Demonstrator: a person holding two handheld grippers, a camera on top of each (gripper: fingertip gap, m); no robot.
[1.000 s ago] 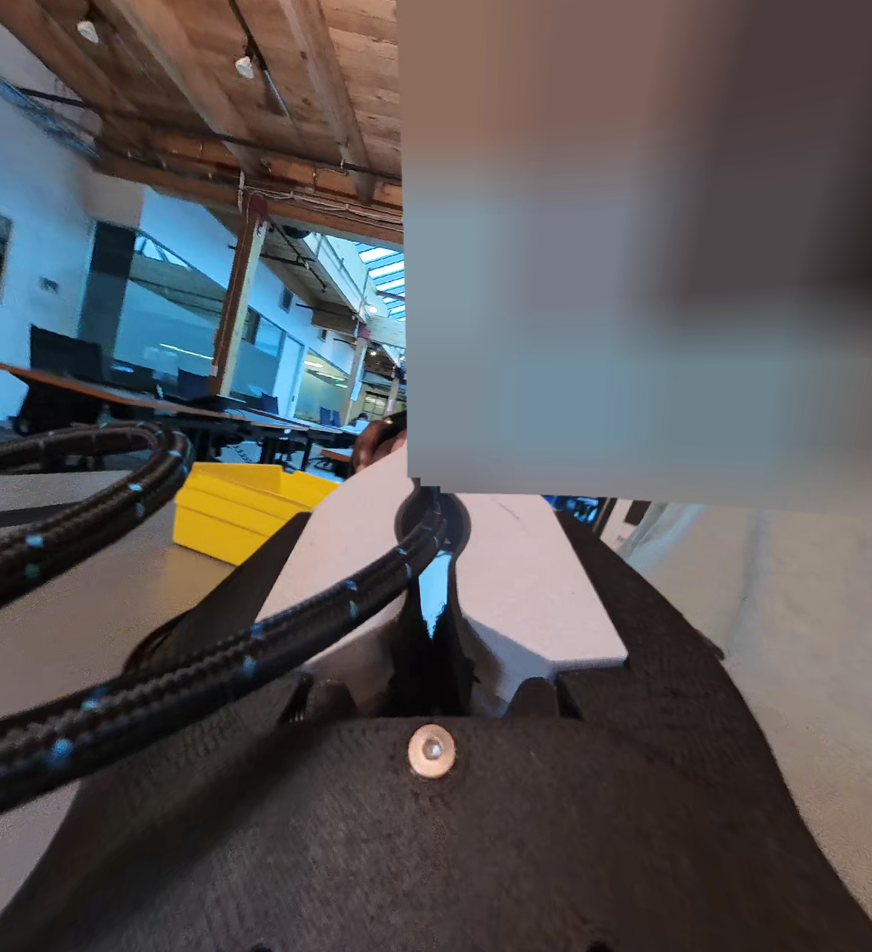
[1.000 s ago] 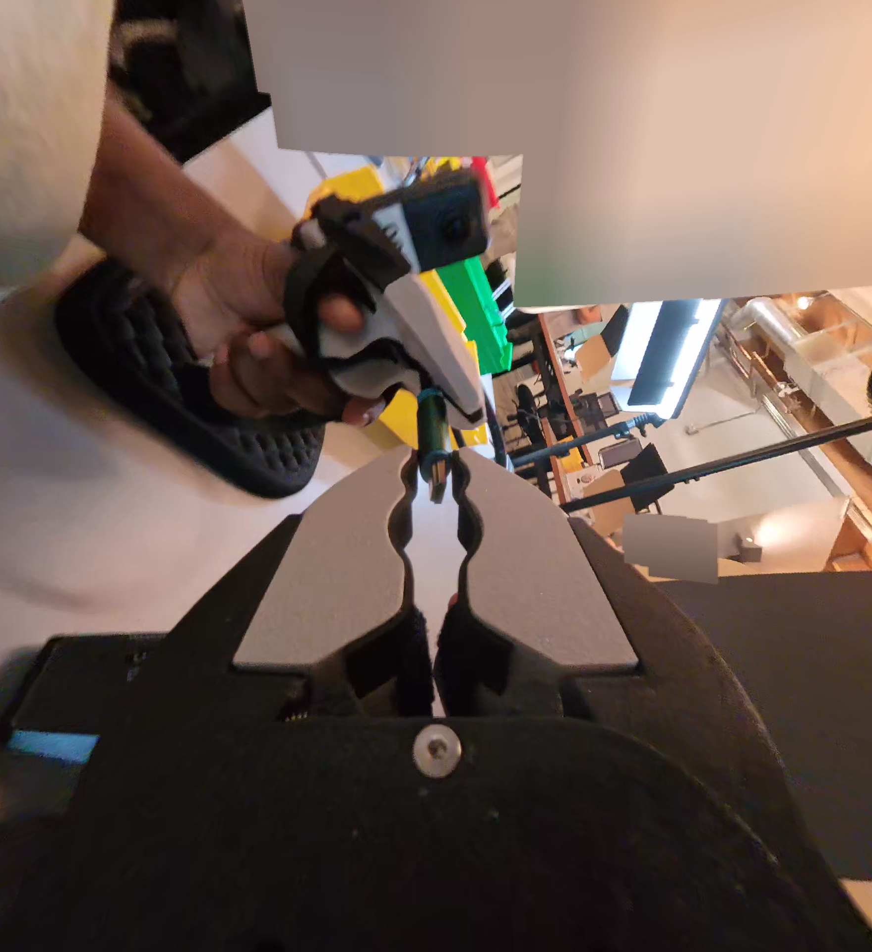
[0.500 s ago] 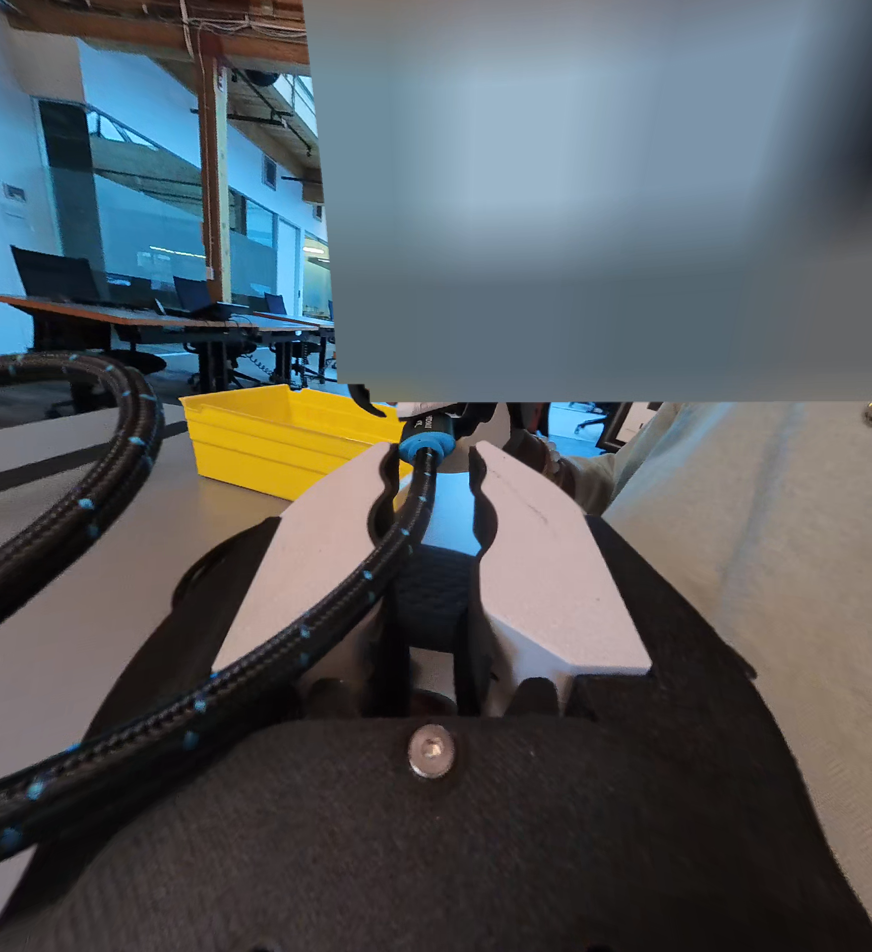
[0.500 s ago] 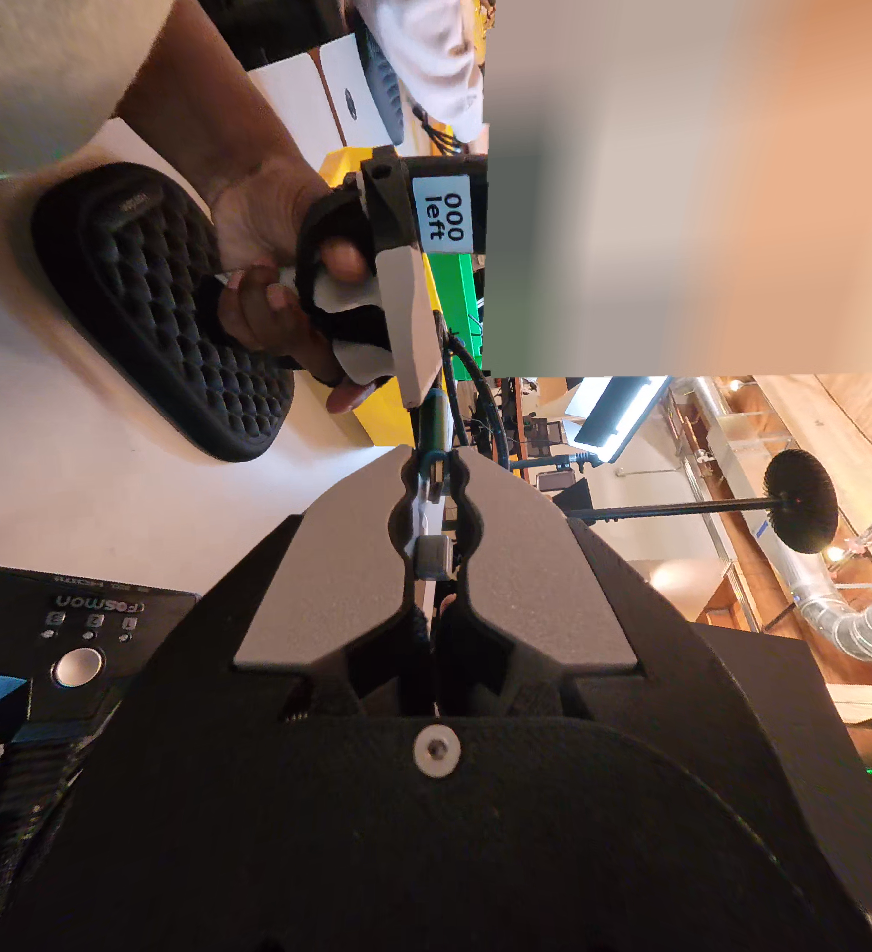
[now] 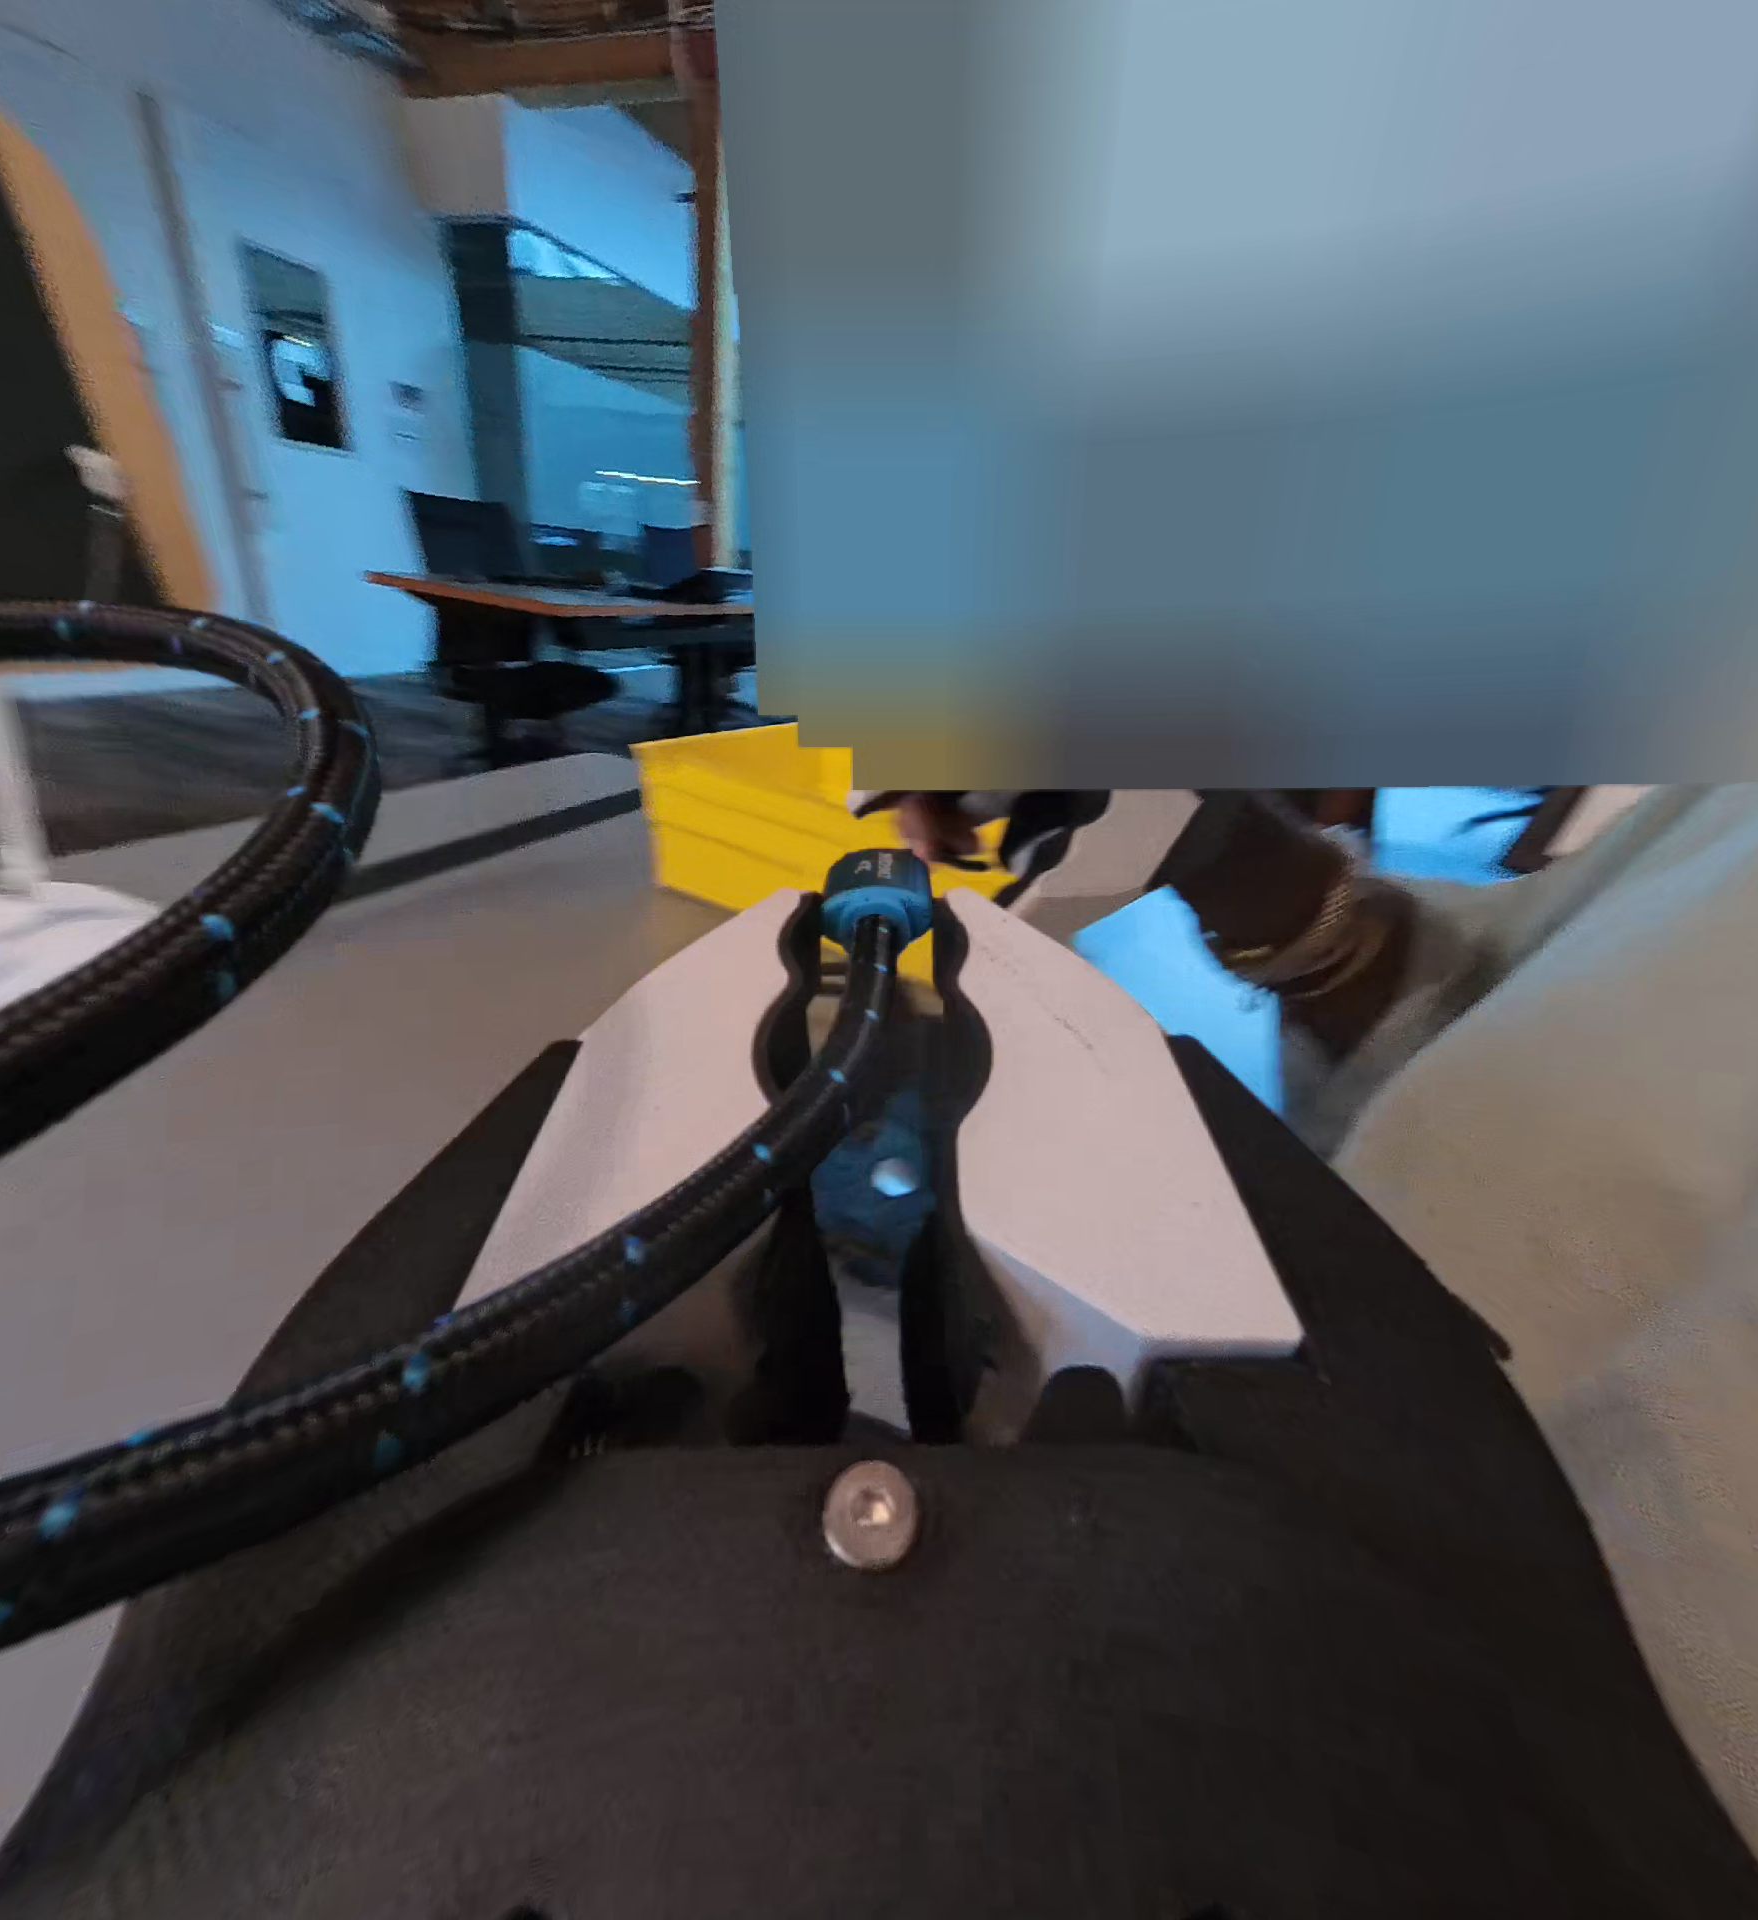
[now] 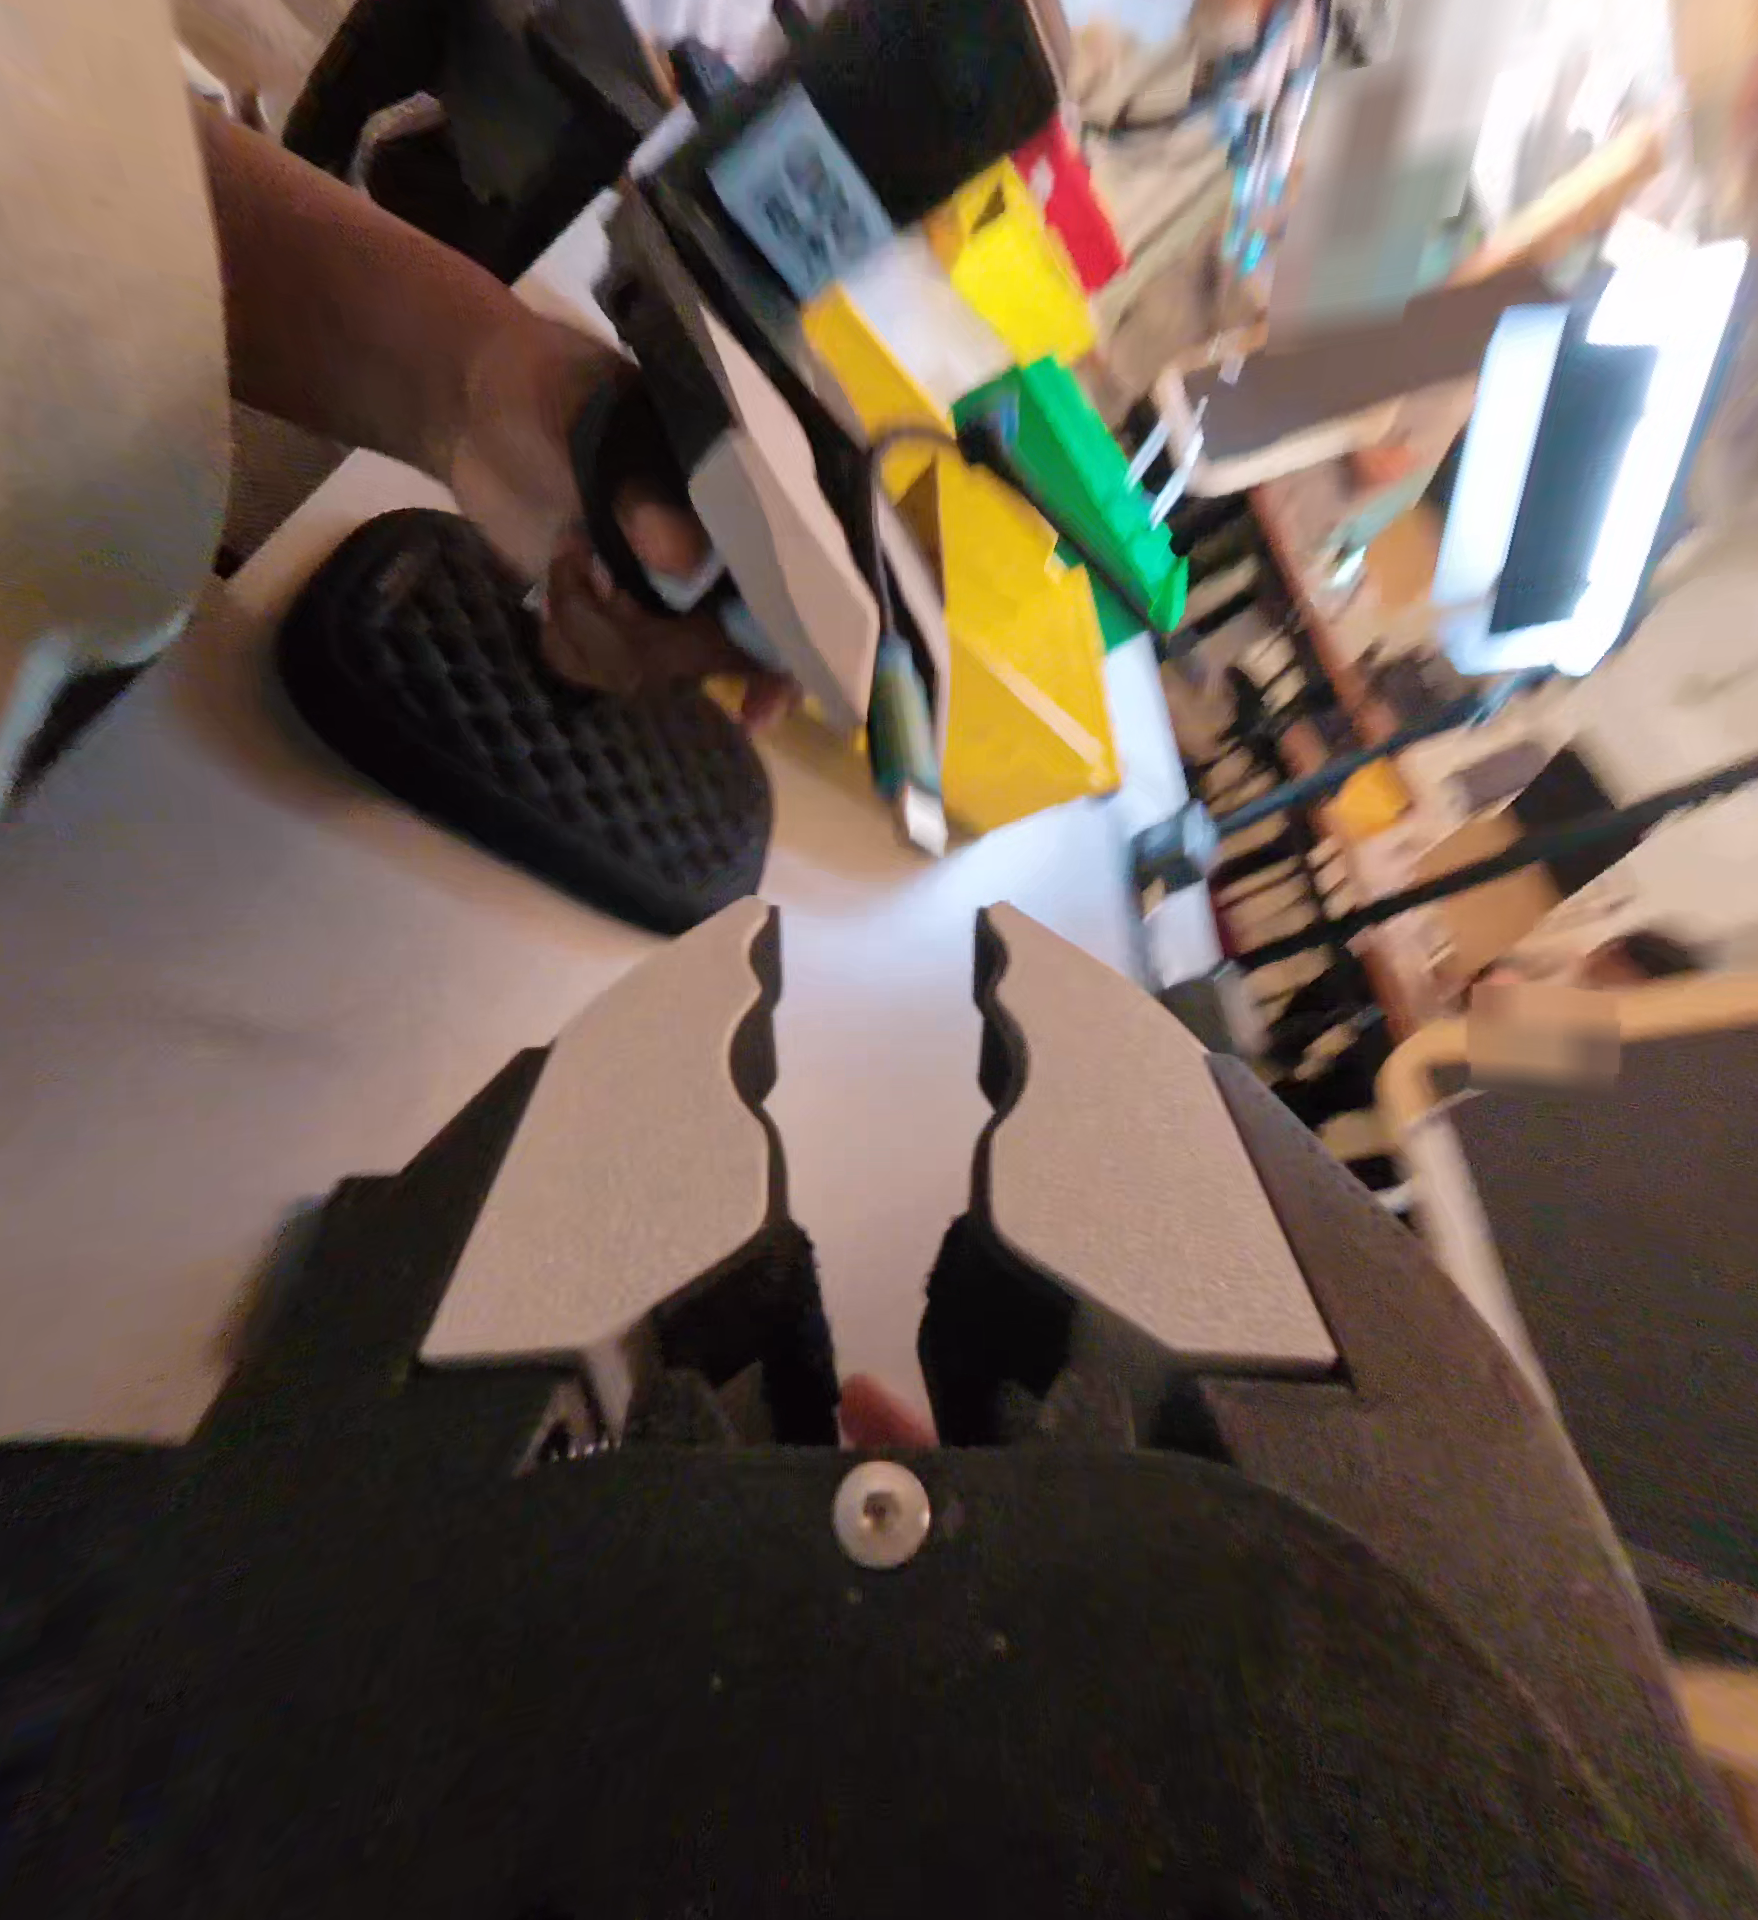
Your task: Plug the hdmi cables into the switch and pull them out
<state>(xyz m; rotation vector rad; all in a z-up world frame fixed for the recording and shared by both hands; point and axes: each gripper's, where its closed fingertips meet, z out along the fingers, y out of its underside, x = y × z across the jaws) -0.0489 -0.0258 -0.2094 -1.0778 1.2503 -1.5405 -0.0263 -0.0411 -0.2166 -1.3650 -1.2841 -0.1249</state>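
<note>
My left gripper (image 5: 875, 920) is shut on the dark blue plug (image 5: 877, 883) of a black braided HDMI cable (image 5: 584, 1288). The cable runs back over its left finger and loops wide to the left. The right wrist view shows this gripper (image 6: 906, 717) in a person's hand, holding the plug (image 6: 901, 727) with its metal end sticking out beyond the fingers. My right gripper (image 6: 880, 925) is open and empty above the white table (image 6: 231, 1039), a little short of that plug. I do not see the switch clearly in either view.
A yellow bin (image 5: 740, 821) stands on the table behind the plug, and shows in the right wrist view (image 6: 1020, 665) beside a green bin (image 6: 1072, 488). A black textured pad (image 6: 532, 717) lies under the hand. A person's sleeve (image 5: 1581, 1143) fills the right.
My right gripper's fingers were around the plug's metal end; they have opened and drawn back from it. My left gripper keeps hold of the plug and has swung to the left.
</note>
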